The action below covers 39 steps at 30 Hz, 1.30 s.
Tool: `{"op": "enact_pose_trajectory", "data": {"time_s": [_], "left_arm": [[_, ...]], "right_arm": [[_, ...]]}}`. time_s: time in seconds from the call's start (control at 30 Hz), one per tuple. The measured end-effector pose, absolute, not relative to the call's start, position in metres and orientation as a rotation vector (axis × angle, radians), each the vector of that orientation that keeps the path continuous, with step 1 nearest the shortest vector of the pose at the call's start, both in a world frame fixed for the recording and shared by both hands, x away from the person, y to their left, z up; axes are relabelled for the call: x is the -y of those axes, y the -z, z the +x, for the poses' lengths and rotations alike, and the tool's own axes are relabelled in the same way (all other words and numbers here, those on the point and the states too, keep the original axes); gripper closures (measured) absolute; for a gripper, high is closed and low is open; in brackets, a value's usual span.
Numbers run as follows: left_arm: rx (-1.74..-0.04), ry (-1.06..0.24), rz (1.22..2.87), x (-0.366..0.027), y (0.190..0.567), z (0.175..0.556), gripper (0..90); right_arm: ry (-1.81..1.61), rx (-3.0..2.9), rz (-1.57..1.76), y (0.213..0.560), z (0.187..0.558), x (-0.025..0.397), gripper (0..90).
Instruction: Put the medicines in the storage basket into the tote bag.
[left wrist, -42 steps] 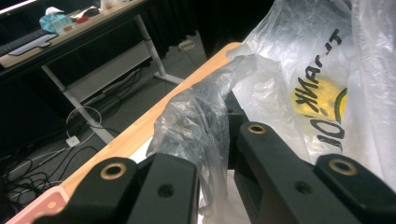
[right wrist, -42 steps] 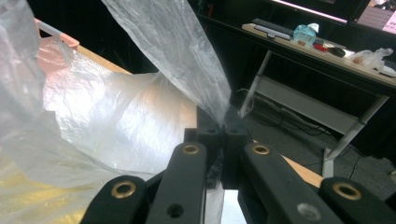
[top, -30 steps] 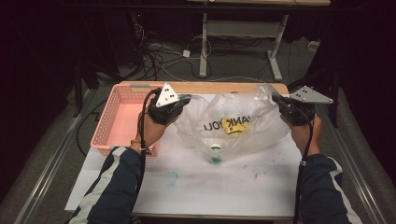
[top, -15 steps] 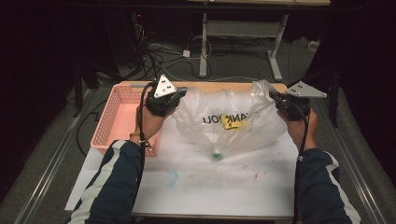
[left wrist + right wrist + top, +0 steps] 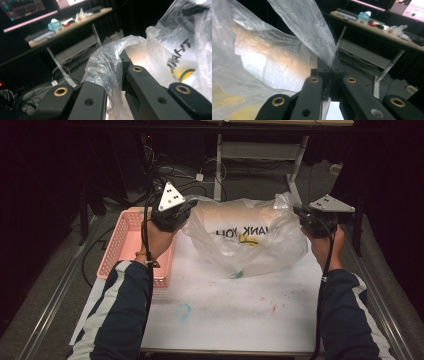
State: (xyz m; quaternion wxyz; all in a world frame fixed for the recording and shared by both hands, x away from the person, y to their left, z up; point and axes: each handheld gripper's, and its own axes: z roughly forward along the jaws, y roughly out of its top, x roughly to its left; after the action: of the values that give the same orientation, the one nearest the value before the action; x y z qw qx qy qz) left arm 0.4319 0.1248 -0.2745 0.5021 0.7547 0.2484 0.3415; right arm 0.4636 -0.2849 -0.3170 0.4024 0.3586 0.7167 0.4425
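High view: bag between tools.

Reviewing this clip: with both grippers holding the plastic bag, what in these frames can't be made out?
- Contents of the plastic bag: high view shows a yellow patch and a small green bit through wrinkled film; not identifiable.
- Bag's print: mirrored in the high view, cut by folds in the left gripper view.
- Left gripper tips: wrapped in bunched plastic.
- Pink basket: partly behind the left forearm.
- Right gripper: tips dark, plastic pinched.

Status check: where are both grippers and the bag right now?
Left gripper shut on plastic bag, one handle. Right gripper shut on the other. Bag spread between them over table. Pink basket left, apart.
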Motion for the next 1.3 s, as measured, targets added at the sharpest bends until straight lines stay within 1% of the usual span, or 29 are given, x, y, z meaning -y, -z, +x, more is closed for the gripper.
{"op": "enact_pose_trajectory", "data": {"time_s": [0.23, 0.5, 0.6, 0.83, 0.9, 0.93, 0.97, 1.0, 1.07, 1.17, 1.3], "left_arm": [[-0.567, -0.865, 1.791, -0.121, 0.249, 0.424, 87.3], [-0.568, -0.878, 1.761, -0.124, 0.236, 0.425, 87.3], [-0.593, -0.856, 1.764, -0.125, 0.243, 0.431, 87.0], [-0.624, -0.844, 1.805, -0.122, 0.263, 0.44, 86.4], [-0.634, -0.834, 1.81, -0.121, 0.268, 0.443, 75.8], [-0.632, -0.821, 1.808, -0.121, 0.27, 0.443, 68.6], [-0.636, -0.811, 1.801, -0.12, 0.271, 0.444, 64.9], [-0.651, -0.819, 1.794, -0.12, 0.271, 0.444, 59.3], [-0.657, -0.811, 1.768, -0.12, 0.27, 0.442, 43.7], [-0.647, -0.829, 1.719, -0.12, 0.265, 0.435, 32.7], [-0.611, -0.862, 1.697, -0.123, 0.256, 0.426, 31.0]], "right_arm": [[-1.144, -1.758, 0.885, 0.287, 0.46, 0.286, 90.0], [-1.164, -1.692, 0.847, 0.244, 0.452, 0.284, 90.0], [-1.15, -1.705, 0.855, 0.244, 0.454, 0.281, 90.0], [-1.115, -1.755, 0.903, 0.267, 0.471, 0.274, 90.0], [-1.106, -1.762, 0.915, 0.271, 0.474, 0.273, 90.0], [-1.104, -1.765, 0.919, 0.271, 0.475, 0.273, 90.0], [-1.097, -1.767, 0.921, 0.272, 0.477, 0.273, 90.0], [-1.09, -1.769, 0.926, 0.274, 0.478, 0.273, 90.0], [-1.075, -1.773, 0.93, 0.275, 0.481, 0.272, 90.0], [-1.043, -1.782, 0.935, 0.279, 0.486, 0.272, 90.0], [-0.988, -1.786, 0.965, 0.284, 0.496, 0.276, 90.0]]}}
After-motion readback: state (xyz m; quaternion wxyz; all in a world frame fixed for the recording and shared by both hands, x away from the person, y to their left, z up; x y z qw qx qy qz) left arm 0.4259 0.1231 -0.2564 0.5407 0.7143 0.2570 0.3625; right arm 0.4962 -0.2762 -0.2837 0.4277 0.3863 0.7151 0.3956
